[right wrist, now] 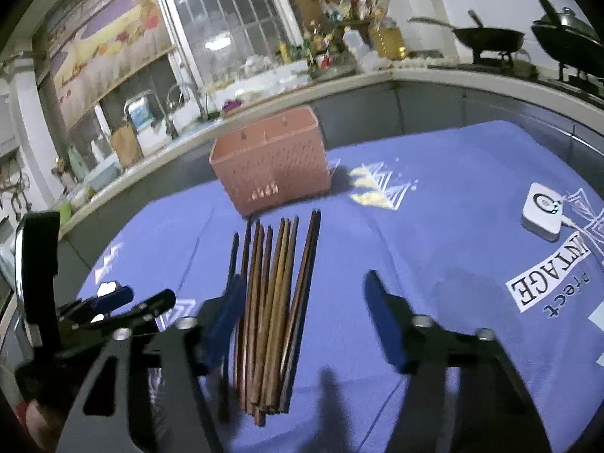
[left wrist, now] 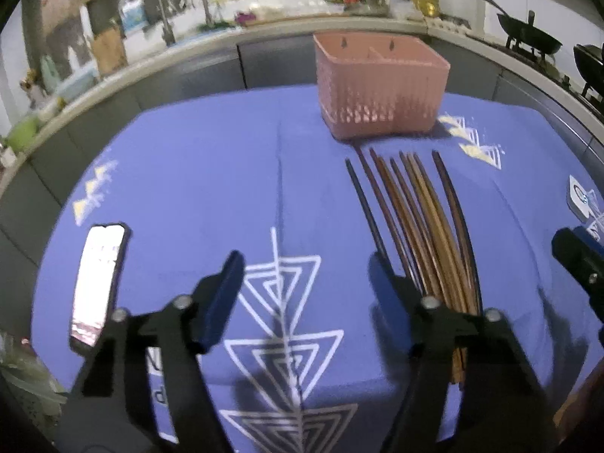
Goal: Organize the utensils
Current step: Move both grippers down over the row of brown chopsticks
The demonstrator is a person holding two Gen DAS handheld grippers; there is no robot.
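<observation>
Left wrist view is showing the left gripper (left wrist: 305, 290) hovering over the blue cloth (left wrist: 188, 188) with its jaws standing apart and nothing between them. Its right finger (left wrist: 389, 294) is lying just beside the near ends of the chopsticks (left wrist: 422, 222), which are fanning out in a loose bundle toward the far edge of the table. A pink basket (left wrist: 381, 87) is standing upright at that far edge, just beyond the chopstick tips. A phone (left wrist: 98, 283) is lying screen up near the left edge, and a white device (left wrist: 577, 196) is sitting near the right edge, with the tip of the right gripper (left wrist: 577, 260) showing below it.

Right wrist view is showing the right gripper (right wrist: 305, 317) with its jaws likewise apart and gripping nothing. The chopsticks (right wrist: 275, 302) are lying on the cloth (right wrist: 453, 226) under the gap and close against the left finger (right wrist: 226, 321), tips pointing at the basket (right wrist: 271, 162). The left gripper (right wrist: 124, 305) is showing at the left, the white device (right wrist: 543, 211) near the right edge, and a kitchen counter (right wrist: 339, 83) with woks (right wrist: 490, 37) is running behind the table.
</observation>
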